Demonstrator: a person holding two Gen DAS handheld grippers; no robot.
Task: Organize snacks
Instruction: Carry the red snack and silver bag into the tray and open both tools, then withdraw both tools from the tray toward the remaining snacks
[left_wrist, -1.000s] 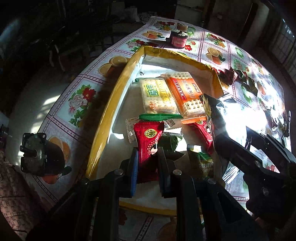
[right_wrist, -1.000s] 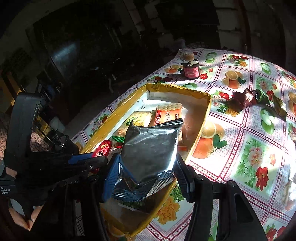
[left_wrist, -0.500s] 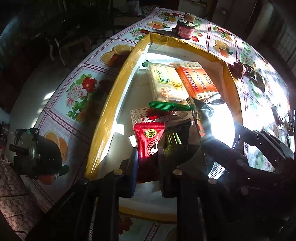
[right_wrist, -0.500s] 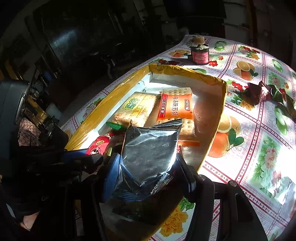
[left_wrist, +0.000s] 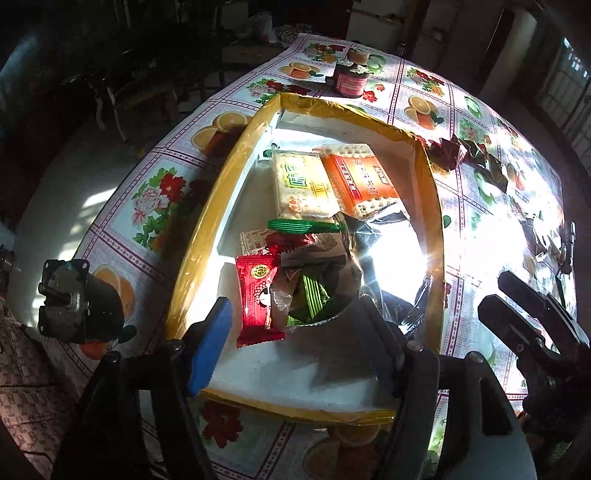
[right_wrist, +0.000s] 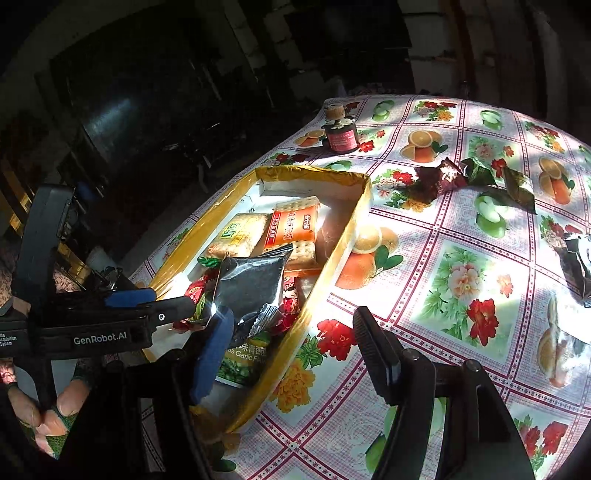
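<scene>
A yellow-rimmed white box (left_wrist: 207, 206) holds several snacks: a yellow cracker pack (left_wrist: 299, 184), an orange cracker pack (left_wrist: 360, 181), a red packet (left_wrist: 256, 295) and a silver foil bag (right_wrist: 251, 288) lying on top. My left gripper (left_wrist: 291, 343) is open over the box's near end, just behind the red packet. My right gripper (right_wrist: 291, 354) is open and empty above the box's right rim (right_wrist: 332, 258), the foil bag lying loose in front of it. The left gripper also shows in the right wrist view (right_wrist: 147, 306).
Loose dark snack wrappers (right_wrist: 476, 177) lie on the flowered tablecloth (right_wrist: 461, 280) right of the box, with more foil packets (right_wrist: 576, 258) at the far right. A small red-labelled jar (right_wrist: 341, 134) stands beyond the box. The table's left edge drops to the floor.
Both grippers opened. The left let go of the red packet and the right let go of the foil bag, which now lies in the box. Both pulled back a little.
</scene>
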